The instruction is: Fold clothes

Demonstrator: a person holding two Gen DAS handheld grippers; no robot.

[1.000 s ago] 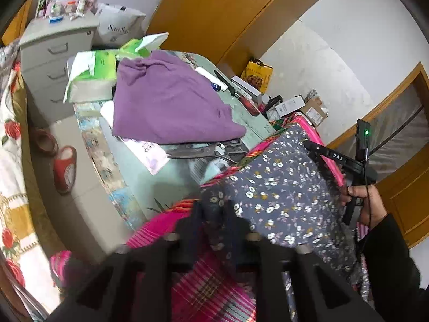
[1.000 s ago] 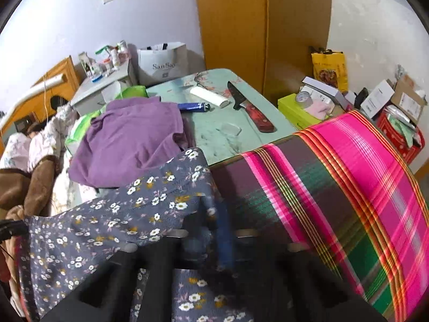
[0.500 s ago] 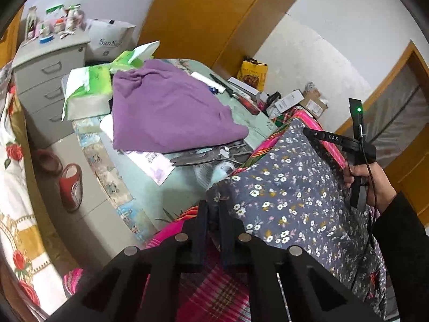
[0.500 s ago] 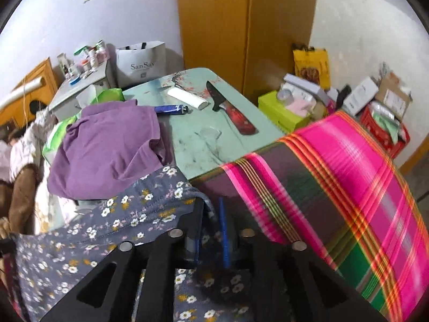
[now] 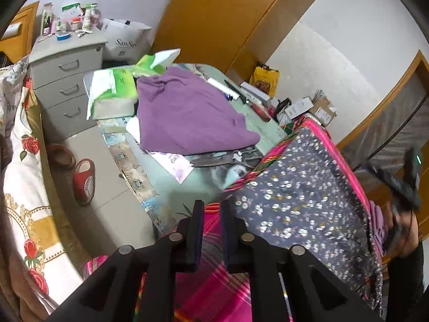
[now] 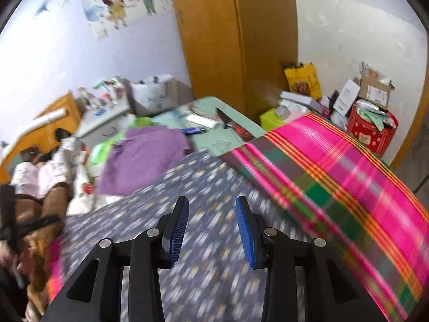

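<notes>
Right gripper [image 6: 211, 225]: jaws just opened, spread, nothing pinched. Left gripper [image 5: 211, 228]: jaws slightly parted, just opened a little, nothing seen between them. Floral garment [image 5: 300, 196] is laid over the pink plaid cover [image 6: 335, 166]. Risk: released fold could slip off or spring open. Purple garment [image 5: 187, 118] left beyond on table [image 5: 268, 136].

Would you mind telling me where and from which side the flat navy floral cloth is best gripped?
Grip the navy floral cloth at its near-left corner edge, coming from the table side; it lies flat on the pink plaid blanket, so only edges offer a pinch.
</notes>
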